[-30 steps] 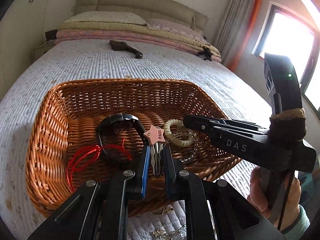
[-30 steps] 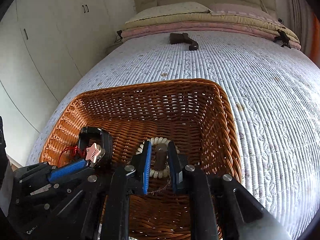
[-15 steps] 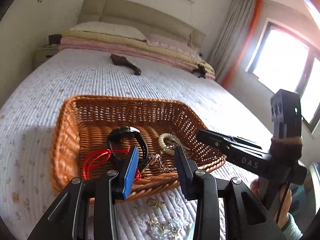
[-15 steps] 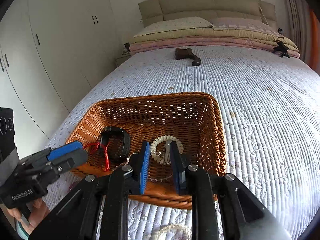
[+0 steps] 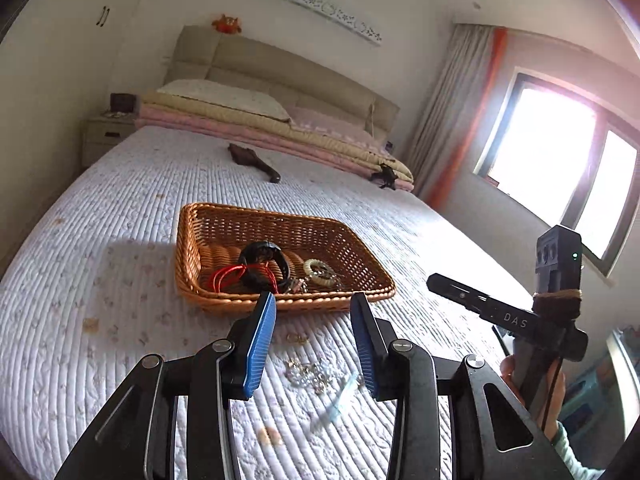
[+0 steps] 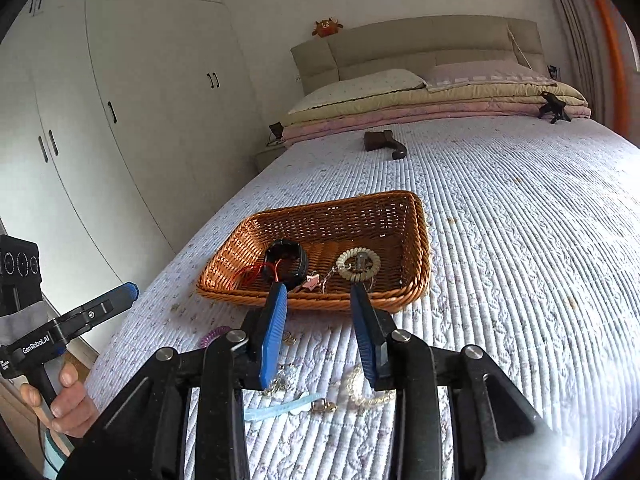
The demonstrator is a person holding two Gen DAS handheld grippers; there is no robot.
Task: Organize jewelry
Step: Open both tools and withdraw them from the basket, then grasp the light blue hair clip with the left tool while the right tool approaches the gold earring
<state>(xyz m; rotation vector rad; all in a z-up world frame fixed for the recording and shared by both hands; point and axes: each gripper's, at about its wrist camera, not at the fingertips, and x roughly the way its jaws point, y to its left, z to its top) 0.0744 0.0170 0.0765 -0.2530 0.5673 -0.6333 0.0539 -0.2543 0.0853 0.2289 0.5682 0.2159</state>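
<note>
A wicker basket [image 5: 192, 264] [image 6: 416, 240] sits on the bed. It holds a black watch [image 5: 262, 258] [image 6: 286, 260], a red cord [image 5: 224, 276] [image 6: 252, 274], a white bead bracelet [image 5: 318, 270] [image 6: 358, 264] and a pink star clip [image 6: 311, 281]. Loose jewelry lies on the quilt in front of the basket: a silver chain pile [image 5: 310, 372], a light blue strap [image 6: 280, 408], a clear bead bracelet [image 6: 362, 394], a purple coil [image 6: 214, 334]. My left gripper [image 5: 314, 312] and right gripper [image 6: 320, 300] are both open and empty, pulled back above the loose pieces.
A dark brown object [image 5: 254, 160] [image 6: 384, 144] lies farther up the quilt. Pillows and folded blankets [image 6: 432, 96] lie at the headboard. Wardrobes [image 6: 120, 120] stand on the left, a window [image 5: 560, 168] on the right.
Both grippers let go of their pieces in the basket, opened, and pulled back and up. The star clip and the bead bracelet now lie in the basket.
</note>
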